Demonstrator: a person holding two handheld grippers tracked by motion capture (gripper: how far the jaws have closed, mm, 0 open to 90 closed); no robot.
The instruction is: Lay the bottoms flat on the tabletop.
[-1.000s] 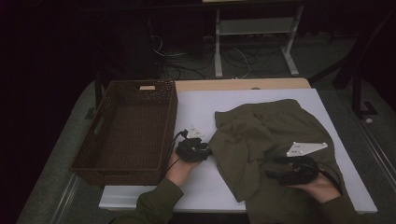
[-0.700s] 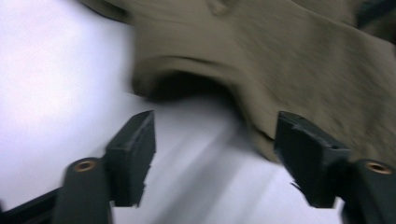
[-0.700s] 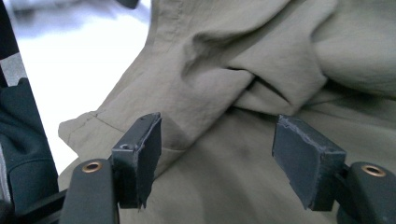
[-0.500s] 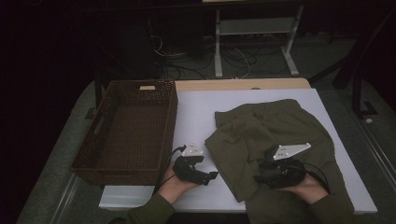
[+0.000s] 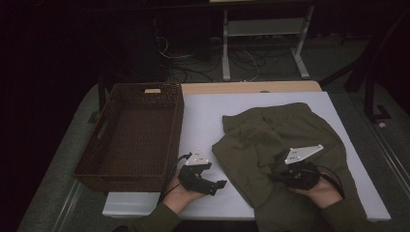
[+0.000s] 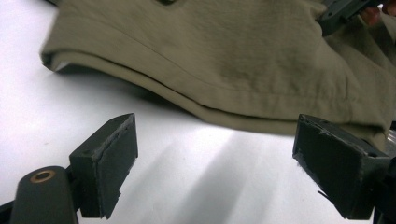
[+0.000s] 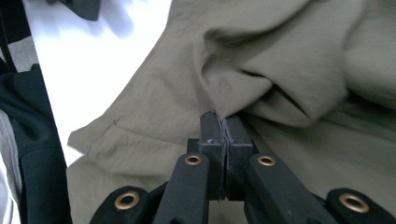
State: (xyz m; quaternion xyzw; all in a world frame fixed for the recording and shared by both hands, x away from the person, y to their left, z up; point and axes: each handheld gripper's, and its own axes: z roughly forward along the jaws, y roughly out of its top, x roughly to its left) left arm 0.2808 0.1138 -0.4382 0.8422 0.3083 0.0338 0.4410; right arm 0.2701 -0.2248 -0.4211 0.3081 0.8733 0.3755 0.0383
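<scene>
From the high view, the olive garment (image 5: pixel 285 154) lies crumpled on the right half of the white counter (image 5: pixel 208 121), beside the wicker basket (image 5: pixel 133 133). The left tool (image 5: pixel 212 185) rests released just off the cloth's near-left edge; its jaws have just been opening, with nothing between them. In the left gripper view, the hem (image 6: pixel 233 109) lies ahead: slide in low to catch it. In the right gripper view, the right tool (image 7: pixel 224 122) has just clenched on a fold (image 7: pixel 261 100); keep that pinch firm.
</scene>
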